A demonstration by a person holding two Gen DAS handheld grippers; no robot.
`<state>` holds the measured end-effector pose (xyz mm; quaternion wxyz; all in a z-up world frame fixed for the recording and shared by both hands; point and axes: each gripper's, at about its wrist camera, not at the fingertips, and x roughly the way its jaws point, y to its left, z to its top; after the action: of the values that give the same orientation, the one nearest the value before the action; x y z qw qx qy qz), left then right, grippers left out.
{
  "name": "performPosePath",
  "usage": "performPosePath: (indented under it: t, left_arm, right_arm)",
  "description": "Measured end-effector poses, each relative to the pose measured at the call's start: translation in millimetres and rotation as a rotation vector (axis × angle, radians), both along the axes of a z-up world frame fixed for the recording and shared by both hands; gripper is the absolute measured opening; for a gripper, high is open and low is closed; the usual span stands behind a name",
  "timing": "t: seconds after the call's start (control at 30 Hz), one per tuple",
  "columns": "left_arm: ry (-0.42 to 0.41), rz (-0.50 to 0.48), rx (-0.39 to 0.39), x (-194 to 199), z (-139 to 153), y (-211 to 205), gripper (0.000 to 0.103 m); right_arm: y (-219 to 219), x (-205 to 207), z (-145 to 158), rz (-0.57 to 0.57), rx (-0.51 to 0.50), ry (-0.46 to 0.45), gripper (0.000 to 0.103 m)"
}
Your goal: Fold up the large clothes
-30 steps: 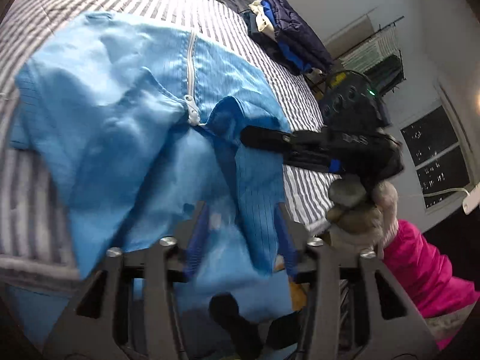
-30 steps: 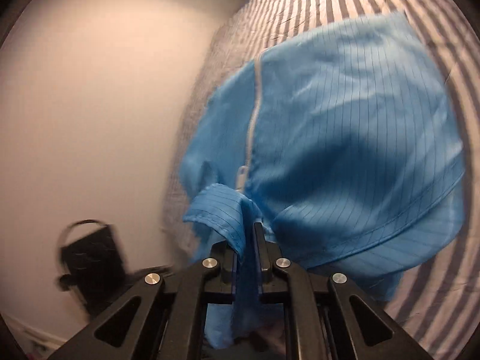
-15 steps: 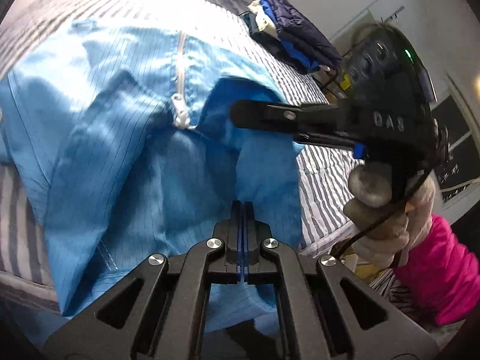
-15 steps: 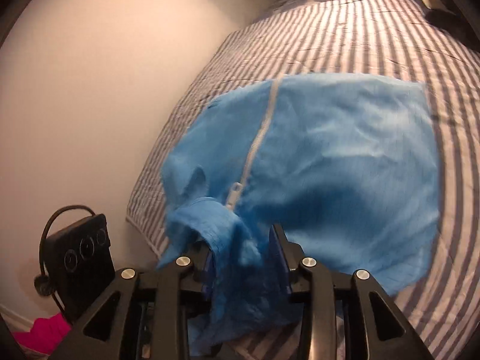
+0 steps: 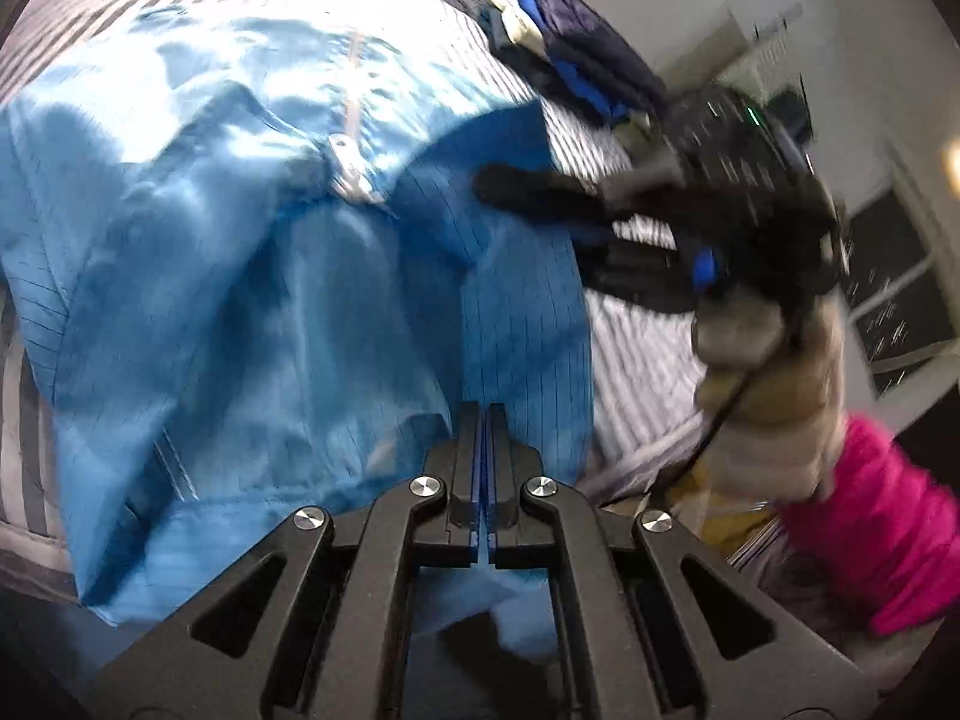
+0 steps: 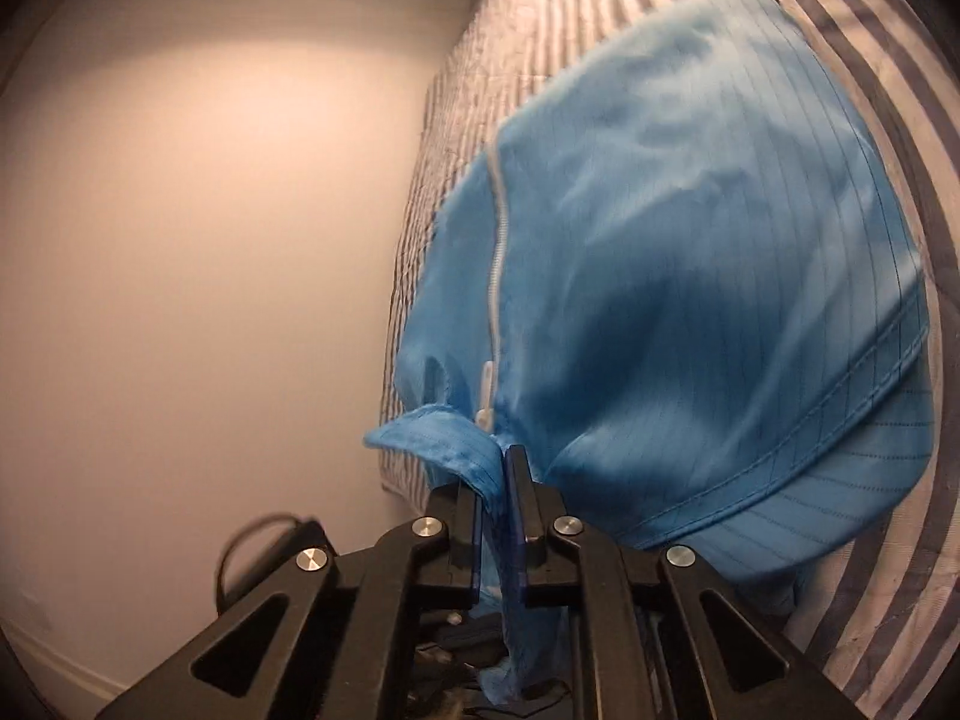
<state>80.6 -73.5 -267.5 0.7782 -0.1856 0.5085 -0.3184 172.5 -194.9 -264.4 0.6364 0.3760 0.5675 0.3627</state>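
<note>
A large light-blue zip garment (image 5: 240, 228) lies spread on the striped bed (image 5: 636, 360), its near part hanging over the bed edge. My left gripper (image 5: 485, 414) is shut on the garment's near edge. In the left wrist view the right gripper (image 5: 540, 198) reaches in from the right, blurred, at the collar beside the white zip pull (image 5: 351, 177). In the right wrist view my right gripper (image 6: 495, 462) is shut on the blue collar fold, and the garment (image 6: 690, 276) bulges up off the bed (image 6: 540, 18) beyond it.
A pile of dark navy and blue clothes (image 5: 576, 66) sits at the far corner of the bed. A pink garment (image 5: 888, 528) lies low at the right. A plain wall (image 6: 210, 240) stands left of the bed, with a dark device and cable (image 6: 264, 546) below.
My left gripper went from open to shut on the garment's near edge. My right gripper loosened, then shut again on the collar and has lifted the fabric, which now bulges up.
</note>
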Motion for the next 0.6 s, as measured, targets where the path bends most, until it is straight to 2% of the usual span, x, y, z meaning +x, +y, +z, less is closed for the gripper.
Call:
performPosePath:
  t: [0.03, 0.07, 0.1, 0.17, 0.33, 0.37, 0.4, 0.43, 0.57, 0.6]
  left_arm:
    - [0.006, 0.013, -0.013, 3.1, 0.5, 3.6, 0.011]
    - [0.014, 0.031, -0.026, 7.8, 0.2, 6.5, 0.026]
    - [0.021, 0.045, -0.033, 11.9, -0.6, 7.8, 0.033]
    - [0.031, 0.065, -0.043, 18.2, -3.7, 9.4, 0.033]
    - [0.082, 0.098, -0.142, 34.5, -16.6, 12.6, 0.033]
    - [0.078, 0.091, -0.161, 36.1, -17.0, 10.8, 0.031]
    - [0.071, 0.072, -0.181, 35.7, -16.5, 8.4, 0.003]
    - [0.053, 0.057, -0.170, 33.9, -13.8, 6.2, 0.000]
    - [-0.042, 0.030, -0.101, 20.6, 4.0, 1.0, 0.000]
    - [-0.060, 0.025, -0.085, 17.8, 7.7, 0.2, 0.000]
  right_arm:
    - [3.6, -0.7, 3.9, 0.012, -0.003, -0.014, 0.008]
    - [4.8, -3.4, 7.7, 0.014, -0.001, -0.021, 0.008]
    - [2.8, -4.3, 9.0, 0.014, -0.003, -0.024, 0.007]
    - [1.8, -2.8, 9.2, 0.014, -0.004, -0.018, 0.005]
    - [3.9, 0.5, 11.7, 0.004, 0.008, -0.016, 0.003]
    - [4.6, 3.4, 12.5, 0.001, 0.016, -0.012, 0.003]
    - [4.0, 4.1, 12.9, -0.003, 0.022, -0.011, 0.003]
    - [3.0, 3.5, 12.7, -0.008, 0.023, -0.009, 0.003]
    - [-4.0, 2.9, 9.7, -0.006, -0.001, -0.010, 0.002]
    - [-6.3, 1.2, 13.3, -0.002, -0.035, -0.036, 0.007]
